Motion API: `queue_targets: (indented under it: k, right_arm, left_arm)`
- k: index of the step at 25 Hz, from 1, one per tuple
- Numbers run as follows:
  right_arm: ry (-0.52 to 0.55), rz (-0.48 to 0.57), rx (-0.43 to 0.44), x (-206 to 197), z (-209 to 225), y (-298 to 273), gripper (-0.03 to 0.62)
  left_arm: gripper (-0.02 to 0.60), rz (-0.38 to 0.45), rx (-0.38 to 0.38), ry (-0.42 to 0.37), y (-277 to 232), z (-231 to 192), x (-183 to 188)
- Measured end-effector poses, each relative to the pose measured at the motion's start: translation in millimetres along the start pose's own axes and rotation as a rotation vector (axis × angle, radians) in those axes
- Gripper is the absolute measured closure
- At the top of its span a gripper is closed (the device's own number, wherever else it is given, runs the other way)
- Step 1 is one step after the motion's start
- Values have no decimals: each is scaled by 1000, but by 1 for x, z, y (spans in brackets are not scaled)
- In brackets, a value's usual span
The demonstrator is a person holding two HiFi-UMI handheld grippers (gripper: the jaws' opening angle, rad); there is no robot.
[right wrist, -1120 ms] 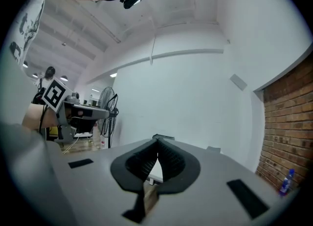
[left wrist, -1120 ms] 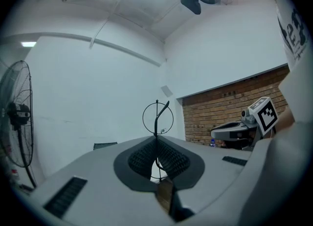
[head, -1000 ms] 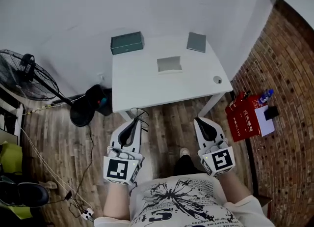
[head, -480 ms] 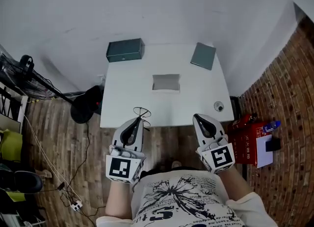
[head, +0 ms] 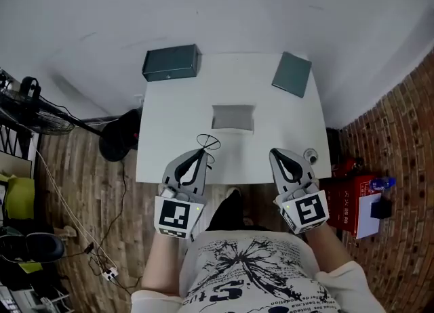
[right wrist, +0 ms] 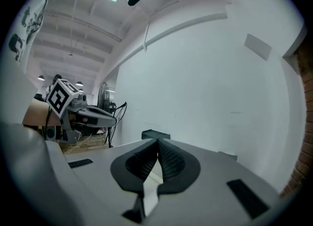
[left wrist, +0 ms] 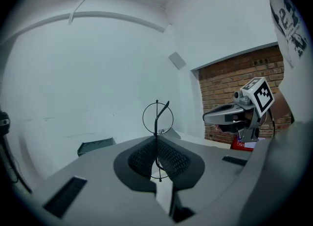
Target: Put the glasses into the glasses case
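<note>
A: What's changed vs a sec ago?
B: Biggest first: the bench (head: 169,129) has come closer in the head view. Before, both tongs hung over the wood floor (head: 81,190), short of it. Now their tips sit over its near edge, lower centre of frame. So the person has walked up; the approach is basically done

A: Stuff on the bench?
B: Same layout, nothing shifted rel. to each other. Dark green box (head: 171,63) at the upper left corner, flat grey-green slab (head: 292,73) upper right. The pale open box mid-bench I take to be the glasses case (head: 232,118). Small round thing (head: 310,155) at the right edge, can't tell what it is

A: Tongs?
B: left tongs (head: 199,157) clamped on the glasses (head: 207,143), same as before. In the left gripper view the thin wire frame stands upright out of the pinched jaws, w/ one round rim above them. right tongs (head: 280,159) closed together, nothing between them

A: So for the task?
B: Glasses are near the case, just lower left of it in the frame, not touching. Carry is almost over imo; what's left is to lower them in and let go. Frame is thin and pinched at one spot, so it may swing or snag on the case rim
</note>
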State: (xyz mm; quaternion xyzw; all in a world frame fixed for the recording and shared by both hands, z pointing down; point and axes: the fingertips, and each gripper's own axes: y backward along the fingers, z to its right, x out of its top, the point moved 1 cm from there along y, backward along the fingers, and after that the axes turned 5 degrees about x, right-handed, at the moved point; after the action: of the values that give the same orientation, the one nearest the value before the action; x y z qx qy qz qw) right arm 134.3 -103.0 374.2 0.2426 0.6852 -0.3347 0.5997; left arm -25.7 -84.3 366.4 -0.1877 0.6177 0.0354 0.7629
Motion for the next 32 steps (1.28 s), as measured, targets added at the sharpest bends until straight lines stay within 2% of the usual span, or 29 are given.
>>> queue_targets:
  k: [7, 11, 14, 18, 27, 32]
  right_arm:
    - [-23, -49, -42, -13, 37, -62, 579]
    - [-38, -74, -68, -25, 54, -86, 579]
    - [-67, -99, -93, -38, 62, -97, 579]
    - [-88, -134, -115, -51, 69, -110, 579]
    - [-119, -168, -165, -70, 87, -121, 579]
    - [-145, -185, -209, -79, 100, -121, 579]
  left_arm:
    - [565, -85, -133, -69, -88, -22, -23]
    - [565, -146, -224, -129, -132, -22, -46]
    - [565, -161, -283, -161, -160, -22, -62]
    - [565, -201, -367, -266, -194, -23, -82]
    - [565, -377, -565, -553, -238, -6, -140]
    - [565, -461, -633, -628, -253, 3, -162]
